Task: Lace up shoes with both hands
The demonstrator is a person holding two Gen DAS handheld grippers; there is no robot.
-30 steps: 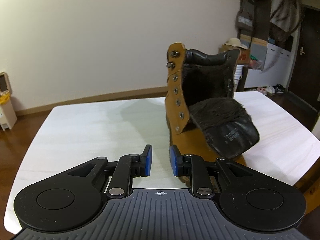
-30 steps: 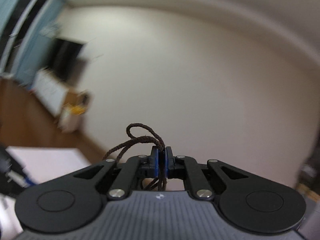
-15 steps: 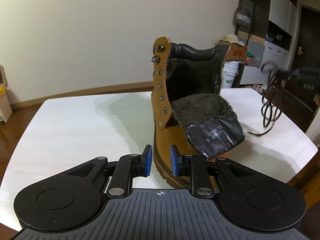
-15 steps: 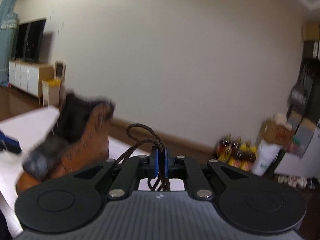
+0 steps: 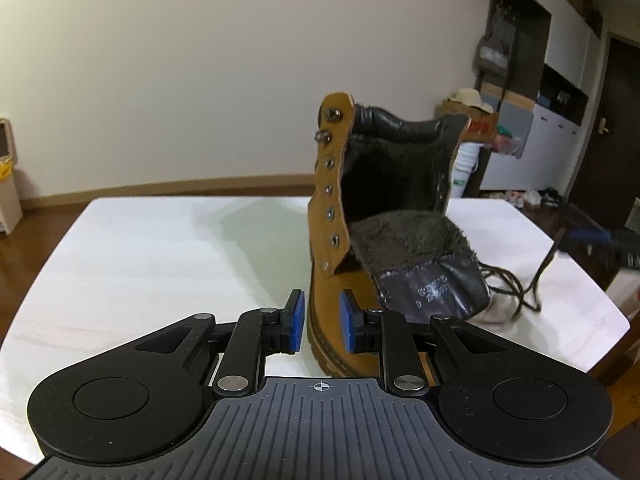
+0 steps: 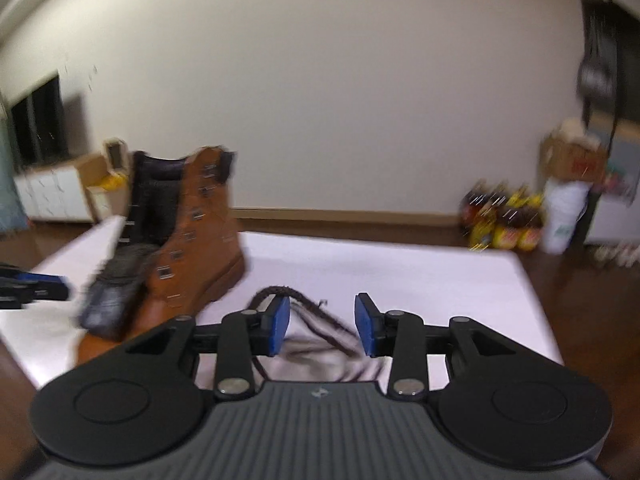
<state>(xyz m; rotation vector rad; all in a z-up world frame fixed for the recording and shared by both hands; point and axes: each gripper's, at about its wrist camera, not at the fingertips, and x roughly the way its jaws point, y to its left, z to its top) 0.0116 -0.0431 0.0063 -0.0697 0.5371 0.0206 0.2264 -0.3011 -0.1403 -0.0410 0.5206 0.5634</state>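
A tan boot point(image 5: 320, 272) with dark fleece lining stands upright on the white table point(image 5: 140, 260), its tongue point(image 5: 432, 264) folded out forward and its eyelets bare. My left gripper point(image 5: 321, 322) sits low at the toe. Its jaws are closing with the toe showing between them, and a gap remains at the left pad. A dark brown lace point(image 5: 508, 284) lies loose on the table to the right of the boot. My right gripper point(image 6: 323, 324) hovers over the lace point(image 6: 316, 316); its jaws are opening and the pads are off it. The boot point(image 6: 192, 248) stands to its left.
The table's right edge point(image 5: 600, 292) is close behind the lace. On the floor beyond the table point(image 6: 400, 264) stand several bottles point(image 6: 504, 220), a white bucket point(image 6: 564, 216) and a cardboard box point(image 6: 572, 156). Cabinets point(image 5: 552, 140) line the right wall.
My right gripper swung down from facing the wall to the table, opened and let go of the lace, which now lies beside the boot. The left gripper stayed at the toe.
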